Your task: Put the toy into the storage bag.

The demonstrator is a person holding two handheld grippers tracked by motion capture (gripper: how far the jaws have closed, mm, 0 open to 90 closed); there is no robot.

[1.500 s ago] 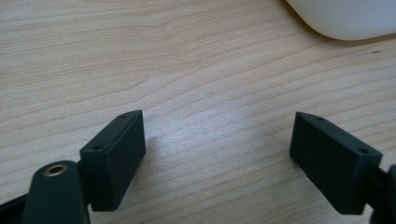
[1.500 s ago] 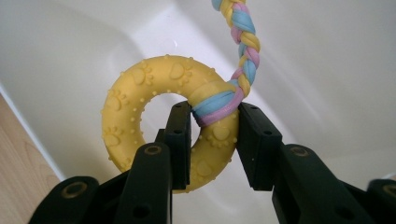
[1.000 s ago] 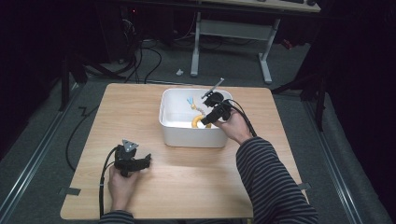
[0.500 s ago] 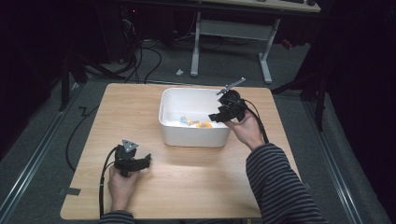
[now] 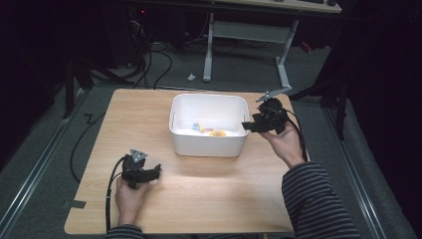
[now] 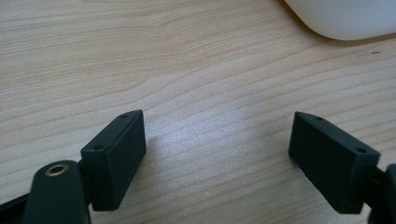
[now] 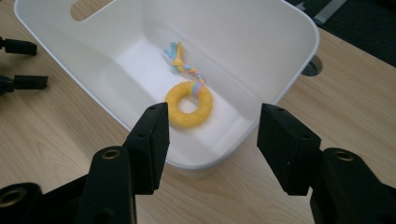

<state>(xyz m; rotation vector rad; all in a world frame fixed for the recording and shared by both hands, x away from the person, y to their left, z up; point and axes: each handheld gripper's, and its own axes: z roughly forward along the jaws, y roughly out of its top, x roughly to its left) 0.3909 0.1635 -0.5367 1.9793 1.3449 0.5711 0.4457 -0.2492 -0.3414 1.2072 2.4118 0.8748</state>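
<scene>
Yellow ring toy, perhaps rope-tailed, lies in smooth white bin; both grippers' jaws spread, empty

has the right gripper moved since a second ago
Yes. The right gripper was over the inside of the white bin a second ago; it has pulled back out to the bin's right end, jaws open, leaving the yellow ring toy inside.
</scene>
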